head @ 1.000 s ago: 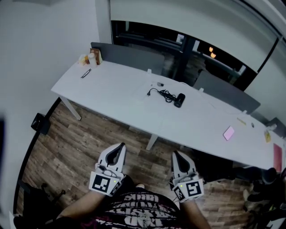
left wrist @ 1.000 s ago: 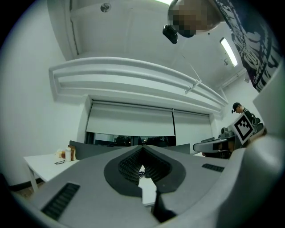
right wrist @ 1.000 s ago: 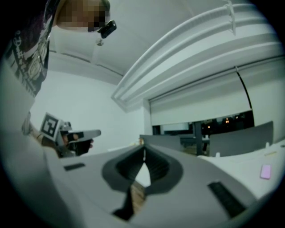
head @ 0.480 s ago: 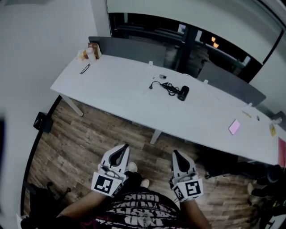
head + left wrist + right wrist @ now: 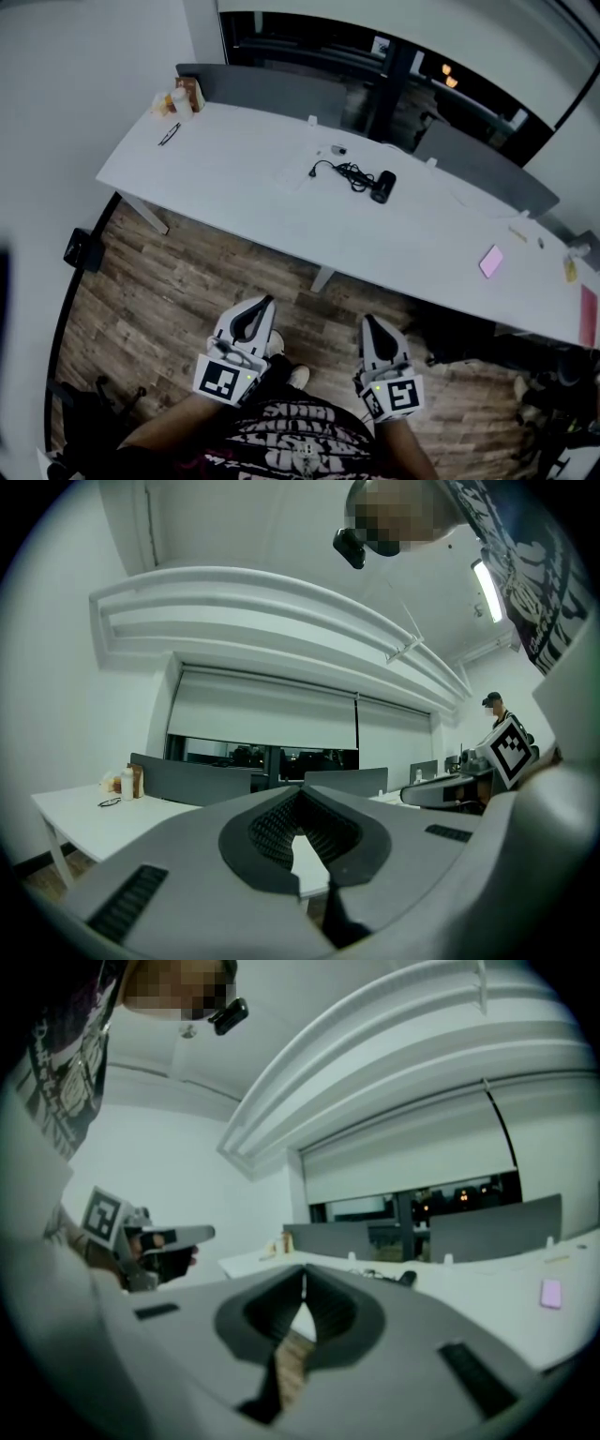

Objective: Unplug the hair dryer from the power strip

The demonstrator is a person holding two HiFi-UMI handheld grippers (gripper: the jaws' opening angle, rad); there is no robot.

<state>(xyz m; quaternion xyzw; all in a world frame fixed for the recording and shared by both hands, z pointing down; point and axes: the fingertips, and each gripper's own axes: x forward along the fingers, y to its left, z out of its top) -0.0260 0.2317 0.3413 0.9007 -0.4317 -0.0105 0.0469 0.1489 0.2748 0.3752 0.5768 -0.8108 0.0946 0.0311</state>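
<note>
Head view: approach step, nothing touched yet. The left gripper [image 5: 263,303] and right gripper [image 5: 367,322] sit low by the person's torso, over the floor. The hair dryer [image 5: 381,186] lies on the white table [image 5: 216,183] with its cord [image 5: 339,172] bunched to its left, well apart from both. Power strip not discernible.
Left gripper view: jaws together, empty.
Right gripper view: jaws together, empty, dryer far ahead.
Next move likely needs a reach to the table, opened jaws and the plug located.

The white desk [image 5: 234,178] and the hair dryer [image 5: 382,186] on it now sit slightly higher in the frame. At lower centre, a pale shoe [image 5: 296,376] shows more plainly.
</note>
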